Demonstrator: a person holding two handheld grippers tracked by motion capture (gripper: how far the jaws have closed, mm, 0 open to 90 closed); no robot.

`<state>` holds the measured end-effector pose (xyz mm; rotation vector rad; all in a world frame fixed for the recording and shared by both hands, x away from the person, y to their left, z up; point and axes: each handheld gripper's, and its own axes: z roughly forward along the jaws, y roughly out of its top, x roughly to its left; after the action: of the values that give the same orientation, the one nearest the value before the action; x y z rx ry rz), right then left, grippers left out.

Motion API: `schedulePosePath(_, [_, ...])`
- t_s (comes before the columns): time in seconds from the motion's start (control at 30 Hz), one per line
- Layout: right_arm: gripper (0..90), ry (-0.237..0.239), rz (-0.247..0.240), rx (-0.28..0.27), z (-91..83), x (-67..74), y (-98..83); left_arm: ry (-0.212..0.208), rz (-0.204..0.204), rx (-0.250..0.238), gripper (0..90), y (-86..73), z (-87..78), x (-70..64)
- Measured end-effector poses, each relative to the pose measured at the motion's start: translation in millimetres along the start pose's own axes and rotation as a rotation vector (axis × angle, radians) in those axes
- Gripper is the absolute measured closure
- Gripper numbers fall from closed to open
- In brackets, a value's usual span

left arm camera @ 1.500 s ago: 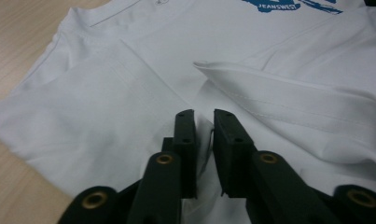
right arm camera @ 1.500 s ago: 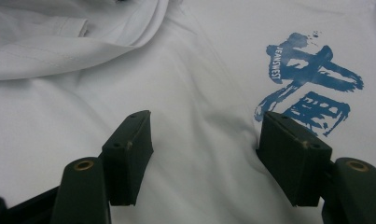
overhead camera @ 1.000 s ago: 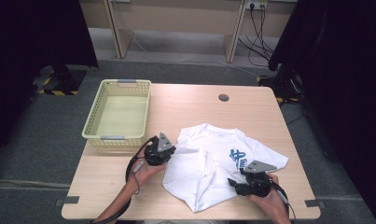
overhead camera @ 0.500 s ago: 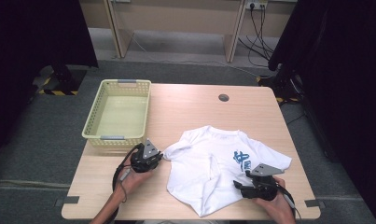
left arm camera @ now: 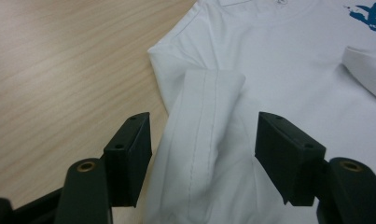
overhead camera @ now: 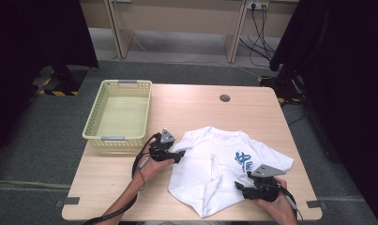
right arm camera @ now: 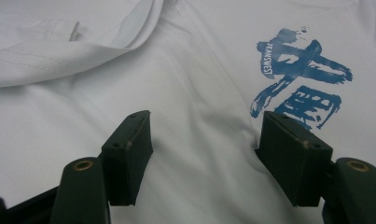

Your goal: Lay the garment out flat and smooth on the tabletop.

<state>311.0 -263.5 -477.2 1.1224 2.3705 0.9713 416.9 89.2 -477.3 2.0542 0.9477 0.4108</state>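
White T-shirt [overhead camera: 219,164], spread on the wooden table [overhead camera: 191,108]; blue brush-style print [right arm camera: 300,77] lettered "JEANSWEST". Left gripper [left arm camera: 202,147]: jaws just opened, folded sleeve [left arm camera: 202,140] lying loose between. Right gripper [right arm camera: 204,149]: jaws apart over the shirt front, gripping nothing. Yellow basket [overhead camera: 95,124] nearby.

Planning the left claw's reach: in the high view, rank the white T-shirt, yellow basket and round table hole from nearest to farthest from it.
1. White T-shirt: just right of the left claw.
2. Yellow basket: up-left, near.
3. Round table hole: far edge, up-right.
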Motion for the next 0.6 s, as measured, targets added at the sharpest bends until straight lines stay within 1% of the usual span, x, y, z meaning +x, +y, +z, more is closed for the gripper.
schedulePosePath(0.03, [34.9, 0.0, 0.001, 0.0, -0.1, 0.1, 0.0, -0.003, -0.001, -0.002, 39.2, 1.8, 2.6, 1.6])
schedulePosePath(0.07, [34.9, 0.0, 0.001, 0.0, 0.0, 0.1, -0.1, -0.005, 0.008, -0.004, 47.1, 2.9, 4.4, 3.5])
schedulePosePath(0.1, [34.9, 0.0, 0.001, -0.001, -0.1, 0.1, -0.2, 0.003, 0.018, -0.006, 58.8, 3.4, 5.2, 4.9])
schedulePosePath(0.13, [34.8, 0.0, 0.0, 0.0, -0.1, 0.1, -0.2, 0.021, 0.042, -0.001, 68.1, 3.2, 4.2, 6.2])
schedulePosePath(0.17, [34.9, 0.001, -0.001, 0.0, -0.1, -0.1, -0.2, 0.032, 0.052, -0.002, 74.9, 2.7, 2.7, 7.1])
schedulePosePath(0.23, [34.8, 0.003, -0.003, 0.0, -0.1, -0.3, -0.2, 0.052, 0.052, -0.011, 81.0, -0.7, -2.4, 9.8])
schedulePosePath(0.27, [34.8, 0.003, -0.003, -0.003, 0.2, -0.4, -0.3, 0.063, 0.047, -0.015, 82.1, -2.9, -5.4, 12.1])
schedulePosePath(0.33, [34.8, 0.002, -0.003, -0.002, 0.1, -0.2, -0.2, 0.081, 0.015, -0.037, 82.5, -7.6, -12.9, 18.5])
schedulePosePath(0.37, [34.8, 0.002, -0.002, -0.002, 0.1, -0.2, -0.2, 0.083, 0.004, -0.043, 81.7, -9.2, -15.4, 21.1])
schedulePosePath(0.43, [34.8, 0.001, -0.001, -0.002, 0.2, -0.1, -0.2, 0.107, -0.018, -0.053, 79.1, -12.7, -21.0, 26.0])
schedulePosePath(0.5, [34.8, 0.0, -0.002, -0.001, 0.2, -0.1, 0.0, 0.133, -0.038, -0.064, 73.7, -15.0, -25.6, 28.6])
schedulePosePath(0.57, [34.8, 0.0, -0.003, -0.001, 0.4, -0.2, 0.2, 0.181, -0.04, -0.073, 66.4, -15.9, -28.7, 28.3])
schedulePosePath(0.6, [34.8, 0.0, -0.003, -0.001, 0.4, -0.2, 0.2, 0.198, -0.042, -0.076, 62.2, -15.8, -30.1, 28.4])
